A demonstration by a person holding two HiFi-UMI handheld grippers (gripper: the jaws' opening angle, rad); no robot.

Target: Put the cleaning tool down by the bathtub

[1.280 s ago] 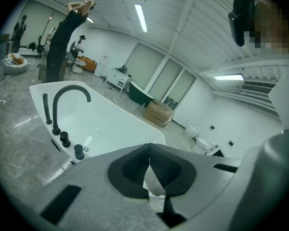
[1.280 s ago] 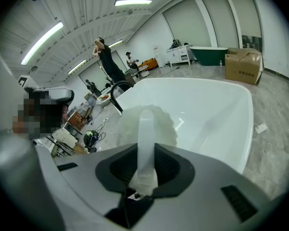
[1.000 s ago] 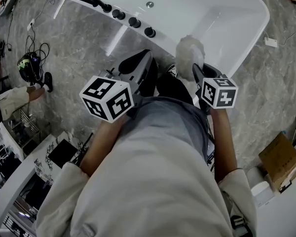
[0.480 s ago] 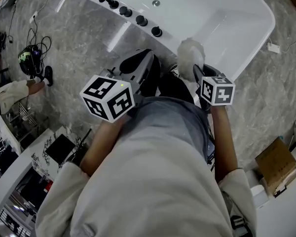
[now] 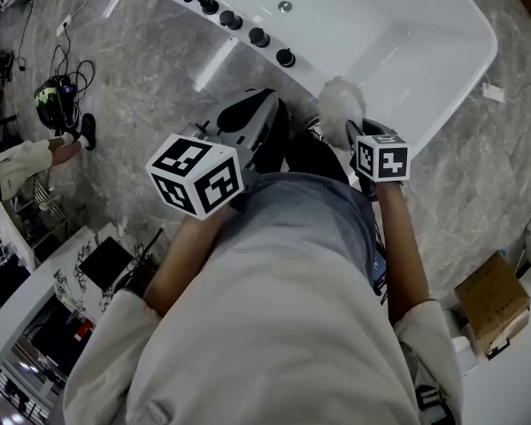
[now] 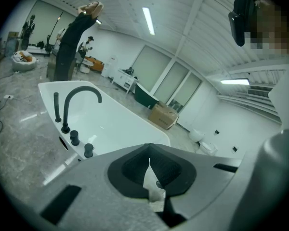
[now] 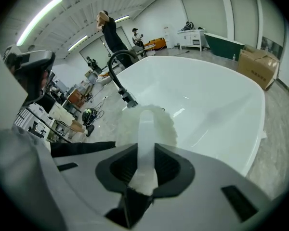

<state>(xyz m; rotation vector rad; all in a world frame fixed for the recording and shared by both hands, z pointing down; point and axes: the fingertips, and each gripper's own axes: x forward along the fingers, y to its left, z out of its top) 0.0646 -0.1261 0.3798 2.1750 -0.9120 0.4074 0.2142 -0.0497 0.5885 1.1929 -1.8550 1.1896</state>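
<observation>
Head view: the right gripper [image 5: 354,135] has crept slightly up-frame, jaws still clamped on the fluffy cleaning tool [image 5: 341,103], centre-right over the bathtub [image 5: 425,34] rim; nothing is released, so the put-down remains. The left gripper [image 5: 252,113] is closed and empty

**Right gripper turns; the tub drifts in the head view**
Over the last second the right gripper [image 5: 354,135] has rolled and edged up and to the left, so its cube now shows one marker face nearly square-on instead of two. The brush [image 5: 341,103] head sits slightly lower in the head view. The tub [image 5: 407,34] and its taps [image 5: 258,35] have slid right, and the box [image 5: 491,301] has dropped towards the bottom corner.
</observation>
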